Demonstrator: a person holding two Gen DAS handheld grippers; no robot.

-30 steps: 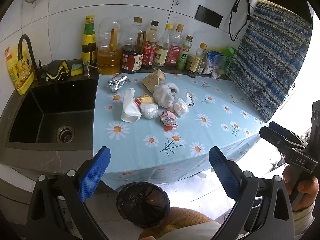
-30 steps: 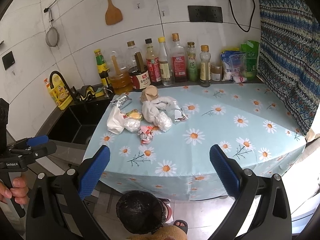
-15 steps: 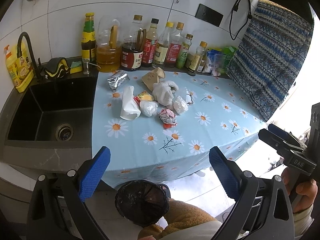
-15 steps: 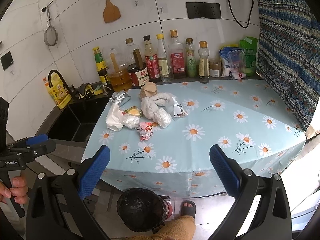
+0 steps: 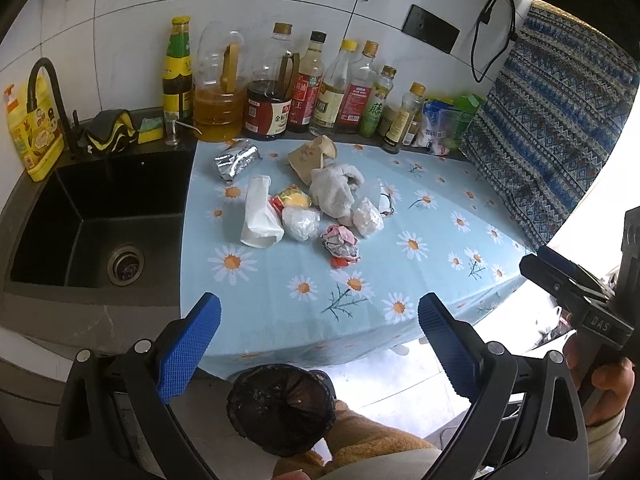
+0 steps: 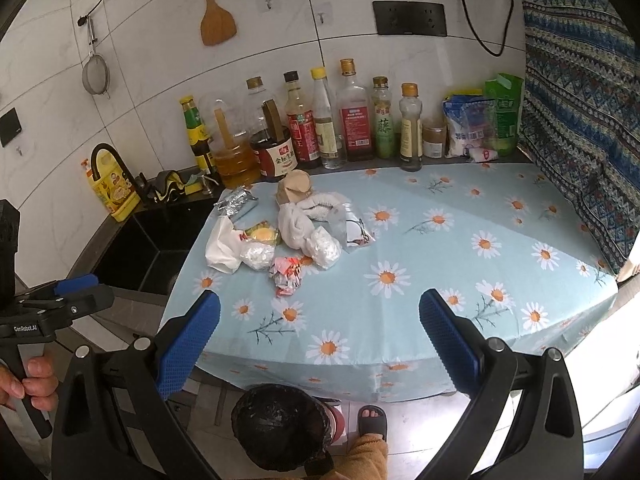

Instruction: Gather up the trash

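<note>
Both the left gripper [image 5: 319, 340] and right gripper [image 6: 319, 338] are hanging wide and empty short of the trash pile [image 5: 308, 204] clustering mid-tablecloth [image 5: 400, 280]; light wrappers are risking slipping out or missing the bin [image 6: 282, 426] below the table edge.

Pale blue daisy-print tablecloth [image 6: 440, 248], black sink [image 5: 100, 216], black-lined bin [image 6: 280, 424]

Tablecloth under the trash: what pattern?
Light blue tablecloth printed with white daisies, orange centres; clearest in the right wrist view.

Both grippers slightly farther from table [image 6: 440, 280]
</note>
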